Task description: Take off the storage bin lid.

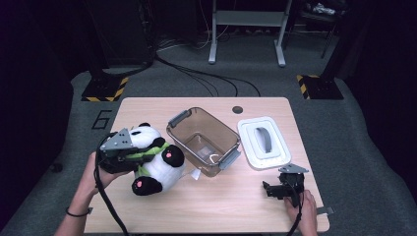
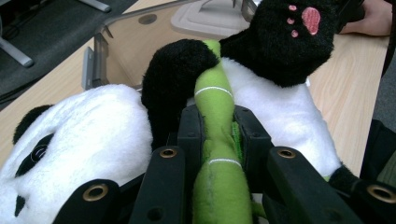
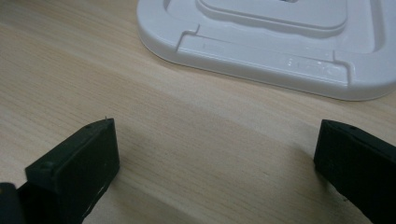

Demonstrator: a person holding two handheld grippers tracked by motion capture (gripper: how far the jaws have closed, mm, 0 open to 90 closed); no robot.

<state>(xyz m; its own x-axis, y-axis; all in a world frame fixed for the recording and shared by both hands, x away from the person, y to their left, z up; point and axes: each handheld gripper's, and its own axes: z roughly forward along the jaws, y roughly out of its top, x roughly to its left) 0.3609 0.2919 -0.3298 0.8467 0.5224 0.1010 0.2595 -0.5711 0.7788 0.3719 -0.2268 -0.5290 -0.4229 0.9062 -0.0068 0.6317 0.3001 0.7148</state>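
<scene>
We hold the panda [image 1: 155, 160] at the tabletop's [image 1: 236, 206] near left, beside the brown bin [image 1: 204, 140], the left tool [image 2: 218, 128] pinching only its green bamboo stalk [image 2: 215, 140]. The heavy body could swing, perhaps slip. The right tool [image 3: 215, 140] rests spread near the white lid [image 1: 263, 142]. Dark room, cabled floor.

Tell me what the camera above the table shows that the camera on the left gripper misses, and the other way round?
The high view alone shows the whole table, the person's hands, and the right gripper resting open near the white lid. The left gripper view alone shows, close up, the black fingers clamped on the green stalk that the toy hugs. Both show the toy panda held by the left gripper, the brown tub beside it, and the lid beyond.
</scene>
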